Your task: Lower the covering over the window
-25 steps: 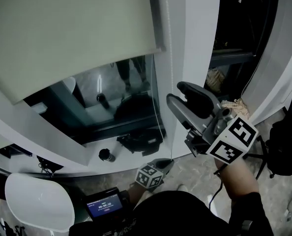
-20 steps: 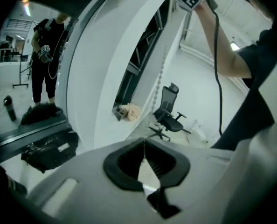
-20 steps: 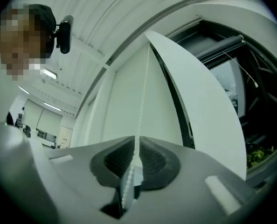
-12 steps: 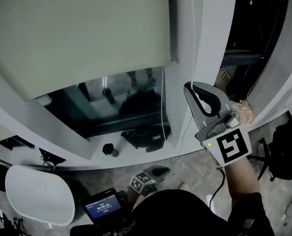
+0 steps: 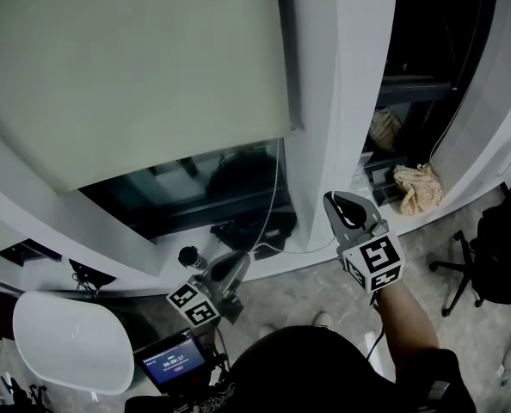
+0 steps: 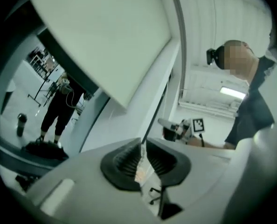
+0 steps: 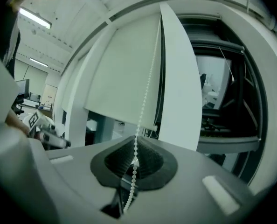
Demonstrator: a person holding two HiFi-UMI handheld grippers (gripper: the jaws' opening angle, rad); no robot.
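Compared with a second ago, the right gripper (image 5: pixel 337 205) has changed most. Then its fingers gaped wide, high beside the white window frame (image 5: pixel 333 101). Now they are clenched on the bead chain (image 5: pixel 271 200) and sit much lower, about level with the bottom of the window. The left gripper (image 5: pixel 234 265) has come up and leftward from the bottom edge of the head view, and it too is clamped on the chain. The roller blind (image 5: pixel 135 67) hangs over the upper part of the window. Its bottom rail reaches further down the glass (image 5: pixel 195 188) than before, leaving a narrower dark strip uncovered.

In the head view we see the chain only as a faint thread sagging from the blind's right edge toward both grippers, and we cannot follow it into the left fingers there. The left gripper view gives it as a thin dark line (image 6: pixel 152 116) rising from between the pressed-together fingers (image 6: pixel 124 164). We cannot identify a pale patch caught there. The blind's top is cut off in every view. We cannot tell whether a standing figure (image 6: pixel 59 106) is behind the glass or reflected in it.

The blind is smooth, matte, pale greenish-beige fabric, lying flat. In the right gripper view the chain (image 7: pixel 145 92) is a string of small round white beads. The fingers (image 7: pixel 115 164) are dark, ribbed pads set in pale grey shells. Each gripper carries a marker cube (image 5: pixel 372 261) printed in black and white squares.
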